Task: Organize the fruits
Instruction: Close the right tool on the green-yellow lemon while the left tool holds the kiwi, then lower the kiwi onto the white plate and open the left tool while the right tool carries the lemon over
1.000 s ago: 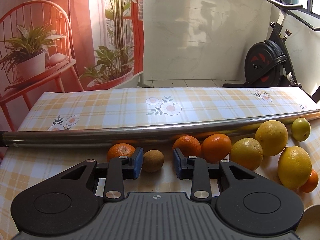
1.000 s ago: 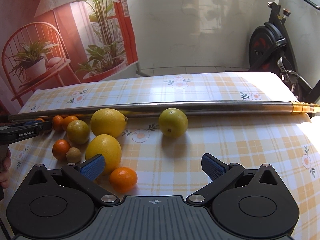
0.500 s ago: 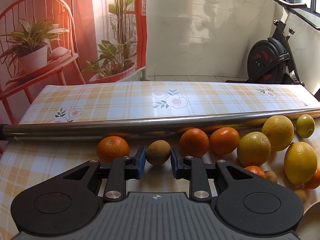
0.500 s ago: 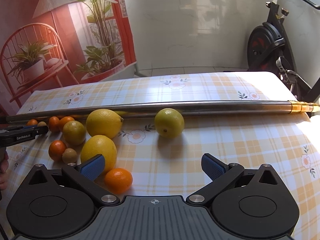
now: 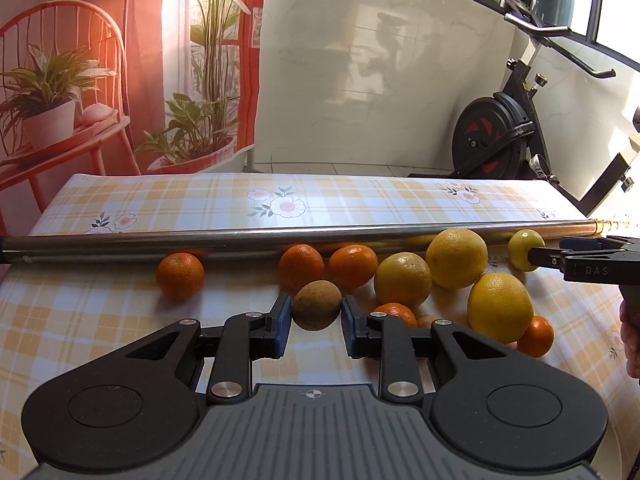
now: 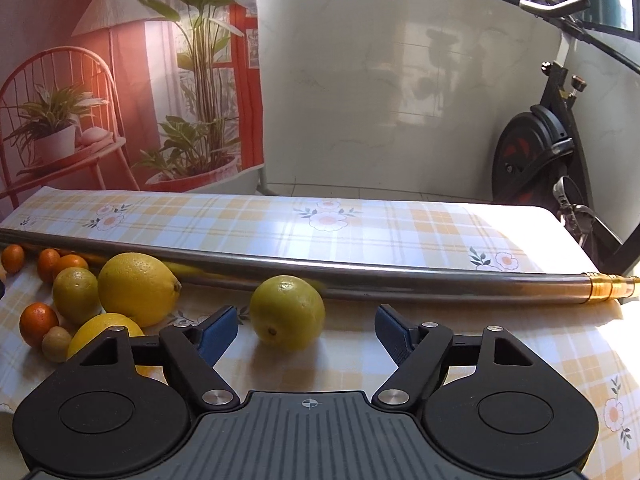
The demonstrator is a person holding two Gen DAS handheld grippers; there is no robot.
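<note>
The left gripper (image 5: pixel 316 316) has its blue pads on both sides of a small brown round fruit (image 5: pixel 316 305). The pads sit very close to its skin, but whether they squeeze it yet is hard to tell, so this could be a grab just starting. The brown fruit sits on the checked tablecloth (image 5: pixel 100 320), just in front of two oranges (image 5: pixel 327 266) that lie against the long metal pipe (image 5: pixel 240 240).

The right gripper (image 6: pixel 307 330) is wide apart. A small yellow-green lemon (image 6: pixel 287 312) sits between its pads, nearer the left one, and touches neither.

So the step looks like picking up one fruit with each tool. Next, the left one should pinch gently and lift. The right one should center on the lemon, then close.
</note>
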